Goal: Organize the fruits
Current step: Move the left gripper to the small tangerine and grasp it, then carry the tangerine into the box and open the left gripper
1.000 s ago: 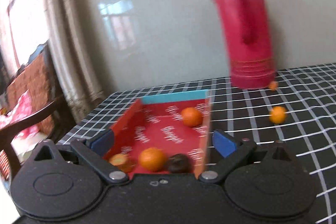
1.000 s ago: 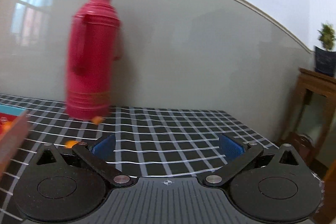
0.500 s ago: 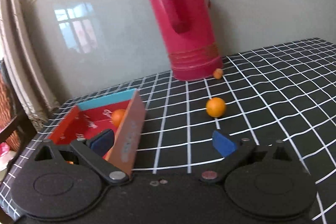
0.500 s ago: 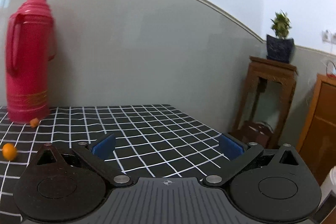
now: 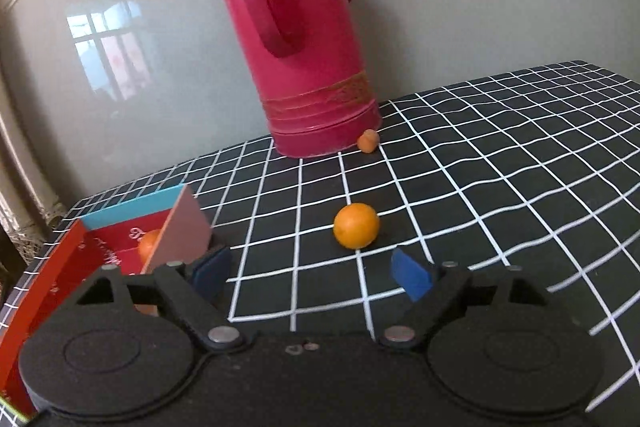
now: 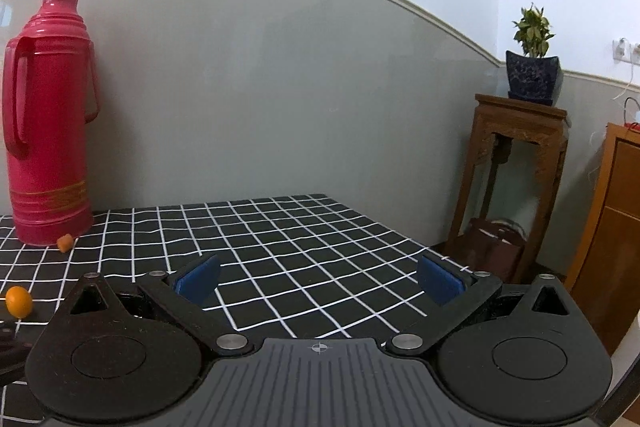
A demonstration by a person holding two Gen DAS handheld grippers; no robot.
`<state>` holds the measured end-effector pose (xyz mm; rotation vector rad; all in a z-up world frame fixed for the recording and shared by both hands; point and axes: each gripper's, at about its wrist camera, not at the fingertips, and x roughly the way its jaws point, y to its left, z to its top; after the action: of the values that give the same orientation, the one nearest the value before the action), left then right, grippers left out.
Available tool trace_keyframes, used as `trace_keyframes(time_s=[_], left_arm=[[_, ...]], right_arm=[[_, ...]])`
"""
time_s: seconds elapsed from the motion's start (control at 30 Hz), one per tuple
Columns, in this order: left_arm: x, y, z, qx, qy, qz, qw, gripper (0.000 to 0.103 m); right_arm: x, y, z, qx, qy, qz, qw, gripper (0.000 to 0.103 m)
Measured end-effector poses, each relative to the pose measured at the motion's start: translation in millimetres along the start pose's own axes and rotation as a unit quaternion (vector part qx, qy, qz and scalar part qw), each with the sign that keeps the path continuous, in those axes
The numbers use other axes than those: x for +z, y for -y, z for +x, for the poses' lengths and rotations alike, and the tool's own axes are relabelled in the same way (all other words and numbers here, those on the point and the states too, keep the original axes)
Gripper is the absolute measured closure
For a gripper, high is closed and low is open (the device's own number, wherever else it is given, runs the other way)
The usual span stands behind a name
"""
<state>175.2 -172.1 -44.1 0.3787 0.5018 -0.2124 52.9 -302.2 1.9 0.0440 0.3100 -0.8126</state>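
On the table (image 5: 500, 163), a flask (image 5: 296, 39) stands at the back against the wall, with a small fruit (image 5: 368, 141) just beside its base on the right. An orange (image 5: 356, 231) lies nearer, in front of both, just ahead of the left gripper (image 5: 310, 273) and between its spread fingers. A box (image 5: 52, 275) sits to the left of the orange with another orange (image 5: 149, 247) in it, and off the table's right end a potted plant (image 6: 532, 67) stands on a stand (image 6: 516, 171).
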Motion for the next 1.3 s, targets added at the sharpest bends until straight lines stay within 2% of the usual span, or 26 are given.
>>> trace_keyframes(time_s=[0.3,0.5,0.57,0.6,0.73,0.93,1.03,1.13,1.3], left_arm=[[15.4,0.3,39.3,-0.008,-0.029,-0.029,0.9991,0.036],[17.5,1.4,50.0,-0.022,-0.04,-0.041,0.9981,0.039],[16.9,1.5,52.7,-0.03,-0.047,-0.044,0.9975,0.053],[16.7,1.8,53.8,-0.034,-0.049,-0.046,0.9972,0.054],[16.9,4.6,53.2,-0.034,-0.046,-0.044,0.9974,0.058],[16.3,5.9,50.5,-0.042,-0.042,-0.038,0.9975,0.07],[15.4,7.9,47.4,-0.043,-0.038,-0.032,0.9978,0.081],[15.8,8.2,44.2,-0.05,-0.033,-0.033,0.9976,0.081],[15.3,9.8,32.5,-0.04,-0.008,-0.024,0.9989,0.082]], right_arm=[[2.6,-1.6,8.6,0.009,-0.006,-0.001,1.0,0.0],[1.6,-1.3,10.9,0.013,-0.009,-0.003,1.0,0.0],[1.1,-0.6,11.9,0.013,-0.01,-0.004,1.0,0.0],[1.1,-0.3,12.3,0.012,-0.01,-0.005,1.0,0.0],[0.0,0.7,14.5,0.015,-0.014,-0.007,1.0,0.0],[0.0,1.6,15.6,0.017,-0.016,-0.005,1.0,0.0],[0.1,1.3,15.2,0.019,-0.017,-0.005,1.0,0.0],[0.1,0.5,15.4,0.02,-0.018,-0.008,1.0,0.0],[1.0,2.2,14.4,0.022,-0.015,-0.003,1.0,0.0]])
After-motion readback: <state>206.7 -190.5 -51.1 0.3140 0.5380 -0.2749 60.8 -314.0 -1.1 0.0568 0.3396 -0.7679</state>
